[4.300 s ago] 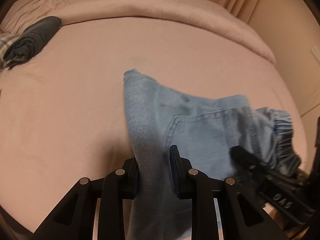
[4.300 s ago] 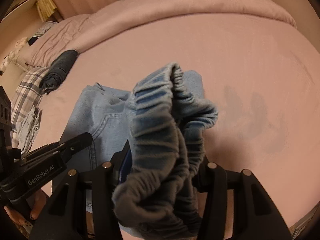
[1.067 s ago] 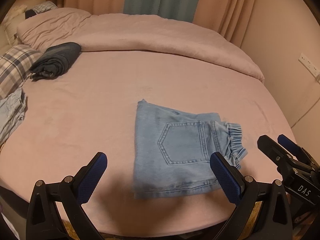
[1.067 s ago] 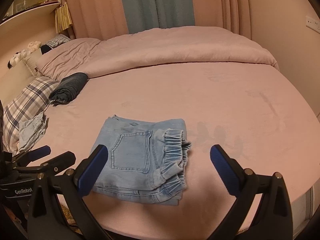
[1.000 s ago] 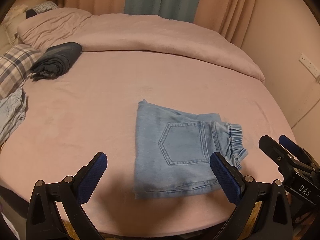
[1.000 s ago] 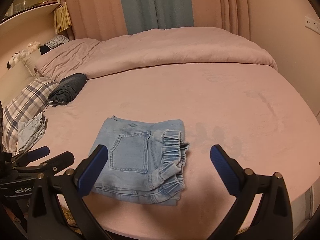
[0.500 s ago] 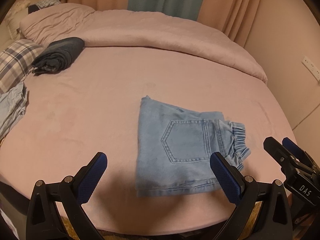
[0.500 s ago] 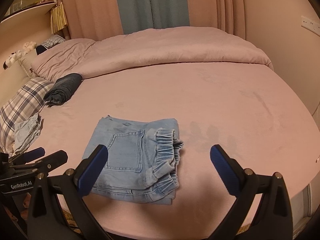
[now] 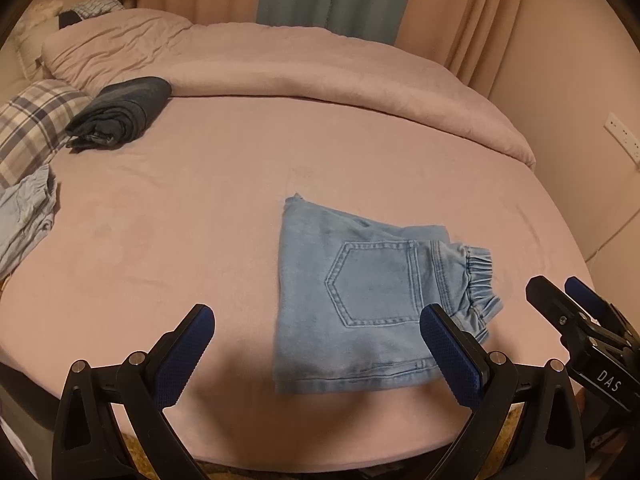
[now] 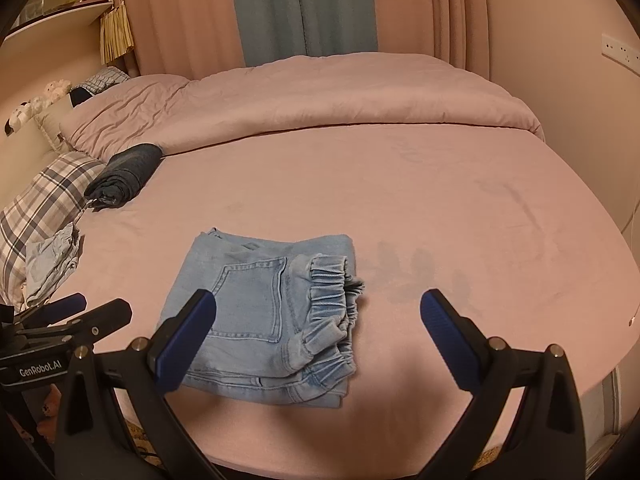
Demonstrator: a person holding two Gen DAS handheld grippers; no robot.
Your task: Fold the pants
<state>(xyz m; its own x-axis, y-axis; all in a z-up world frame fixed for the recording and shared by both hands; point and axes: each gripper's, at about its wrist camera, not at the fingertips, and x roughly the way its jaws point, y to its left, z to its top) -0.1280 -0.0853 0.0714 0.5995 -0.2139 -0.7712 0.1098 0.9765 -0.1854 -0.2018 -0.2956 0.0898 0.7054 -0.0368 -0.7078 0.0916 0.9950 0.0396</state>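
Folded pants (image 9: 360, 292) flat on bed (image 9: 180, 208), ahead of both claws. Left gripper (image 9: 318, 346), right gripper (image 10: 318, 326): spread wide, empty, clear of denim.

left wrist: low at bed (image 9: 200, 208) foot, facing headboard | right wrist: same, alongside | shared: folded jeans (image 10: 264, 312)

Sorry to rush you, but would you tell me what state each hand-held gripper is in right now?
Left hand-held gripper: open, holding nothing.
Right hand-held gripper: open, holding nothing; the folded jeans lie free on the bed.
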